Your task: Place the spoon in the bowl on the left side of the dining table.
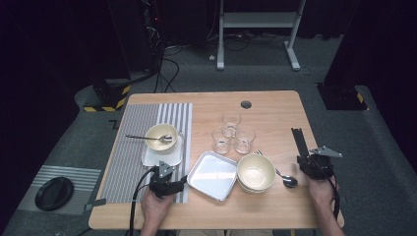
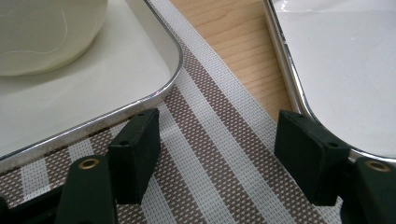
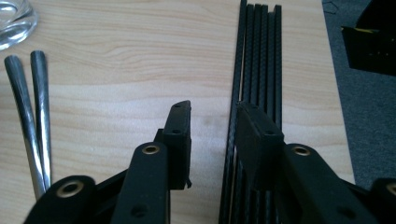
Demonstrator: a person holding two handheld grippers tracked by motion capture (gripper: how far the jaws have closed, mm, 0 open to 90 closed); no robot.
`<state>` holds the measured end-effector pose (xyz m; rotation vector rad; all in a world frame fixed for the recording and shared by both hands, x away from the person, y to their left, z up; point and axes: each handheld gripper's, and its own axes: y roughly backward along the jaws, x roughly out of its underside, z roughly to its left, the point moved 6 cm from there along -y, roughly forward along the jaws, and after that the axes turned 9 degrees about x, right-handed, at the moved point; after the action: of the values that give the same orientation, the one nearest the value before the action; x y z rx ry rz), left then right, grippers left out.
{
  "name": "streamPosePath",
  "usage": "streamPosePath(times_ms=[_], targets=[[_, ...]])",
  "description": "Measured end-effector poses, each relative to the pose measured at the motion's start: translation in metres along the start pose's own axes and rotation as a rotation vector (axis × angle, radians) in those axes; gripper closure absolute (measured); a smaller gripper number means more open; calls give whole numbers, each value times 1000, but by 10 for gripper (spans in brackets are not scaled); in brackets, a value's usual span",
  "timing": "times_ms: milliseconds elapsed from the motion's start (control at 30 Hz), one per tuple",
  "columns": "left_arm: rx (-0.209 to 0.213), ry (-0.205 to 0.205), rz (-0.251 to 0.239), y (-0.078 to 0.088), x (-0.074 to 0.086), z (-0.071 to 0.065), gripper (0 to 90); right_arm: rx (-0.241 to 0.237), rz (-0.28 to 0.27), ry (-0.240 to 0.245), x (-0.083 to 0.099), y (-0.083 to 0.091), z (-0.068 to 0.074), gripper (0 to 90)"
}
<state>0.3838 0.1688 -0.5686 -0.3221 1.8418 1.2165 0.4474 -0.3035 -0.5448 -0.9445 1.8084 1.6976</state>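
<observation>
The left hand-held gripper [image 2: 215, 154] hovers with jaws apart over the striped placemat [image 2: 210, 177], between the tray [image 2: 93, 93] bearing a bowl [image 2: 42, 32] and an empty tray [image 2: 345, 70]. The right hand-held gripper [image 3: 212, 140], jaws apart and empty, sits beside black chopsticks [image 3: 259, 51] on the wooden counter [image 1: 275, 113]. The high view adds three glasses [image 1: 231, 133] and grey carpet.

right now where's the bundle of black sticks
In the high view the black sticks lie near the table's right edge, just ahead of the right gripper; in the right gripper view they run under its right jaw.
</observation>
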Motion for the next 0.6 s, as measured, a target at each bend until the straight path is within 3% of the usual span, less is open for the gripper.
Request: streamPosePath(times_ms=[133, 600], targets=[[0, 0, 0, 0, 0, 0, 317, 4, -3, 17, -7, -1, 0, 680], [0, 0, 0, 0, 0, 0, 316, 1, 24, 7, -12, -15, -2, 756]])
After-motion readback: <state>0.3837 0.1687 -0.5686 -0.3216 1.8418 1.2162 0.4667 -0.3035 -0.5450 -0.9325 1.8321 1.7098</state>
